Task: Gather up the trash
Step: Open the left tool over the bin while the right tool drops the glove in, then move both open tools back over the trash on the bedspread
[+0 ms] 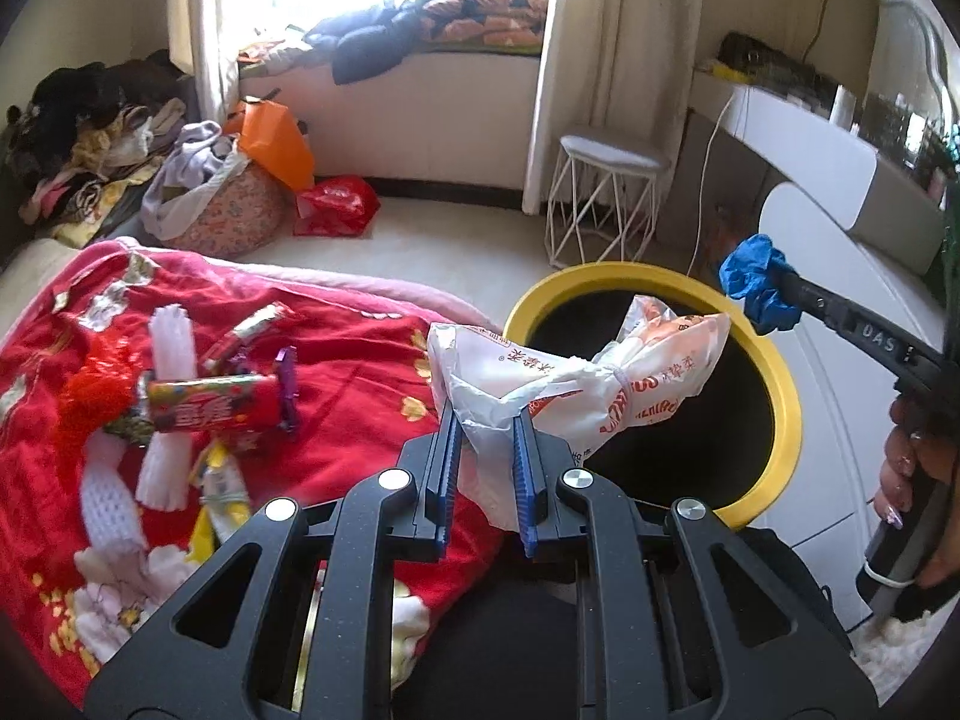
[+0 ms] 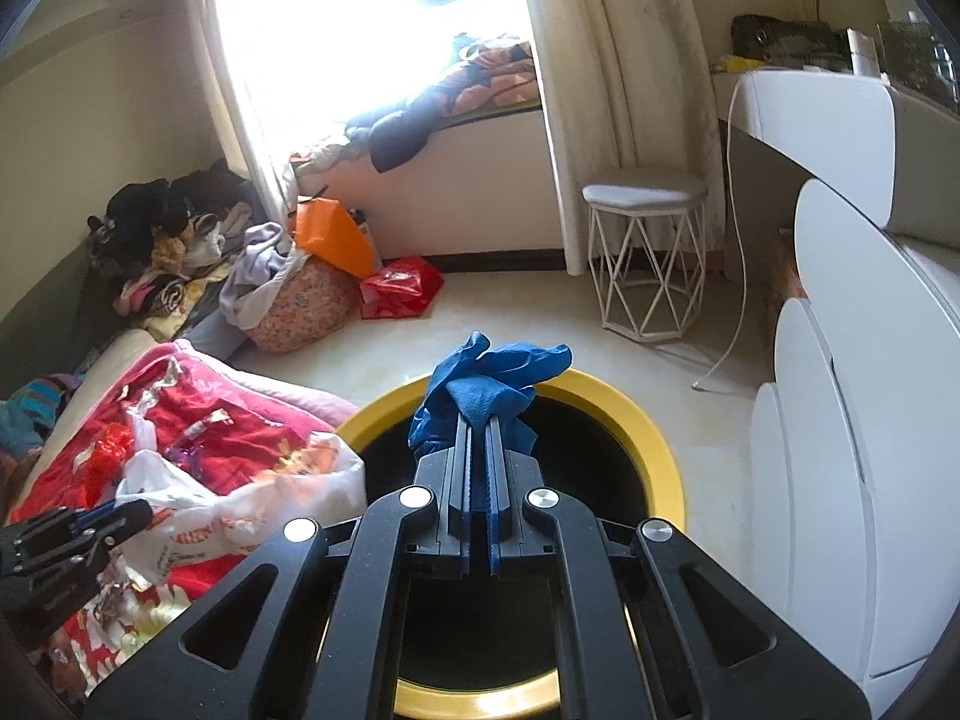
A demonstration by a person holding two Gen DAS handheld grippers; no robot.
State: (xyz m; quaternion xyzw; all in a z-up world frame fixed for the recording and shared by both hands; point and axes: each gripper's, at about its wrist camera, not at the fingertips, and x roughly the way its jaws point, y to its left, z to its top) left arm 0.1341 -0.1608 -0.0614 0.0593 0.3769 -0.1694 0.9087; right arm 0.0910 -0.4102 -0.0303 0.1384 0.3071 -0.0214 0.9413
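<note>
My left gripper (image 1: 487, 420) is shut on a knotted white plastic bag with red print (image 1: 576, 384), which reaches out over the near-left edge of a yellow-rimmed bin (image 1: 774, 372) with a black inside. The right gripper (image 2: 479, 420) is shut on a crumpled blue glove (image 2: 486, 387) and hangs over the same bin (image 2: 654, 450). In the left wrist view the glove (image 1: 757, 282) shows at the tip of the right gripper, above the bin's far right rim. The bag (image 2: 252, 498) lies at the bin's left in the right wrist view. Several wrappers (image 1: 210, 405) lie on the red blanket (image 1: 360, 372).
White foam nets (image 1: 171, 348) and candy wrappers are scattered on the blanket at left. A white wire stool (image 1: 603, 204) stands beyond the bin. A white scalloped cabinet (image 2: 852, 420) rises close on the right. Bags and clothes (image 1: 240, 204) are piled on the floor by the window bench.
</note>
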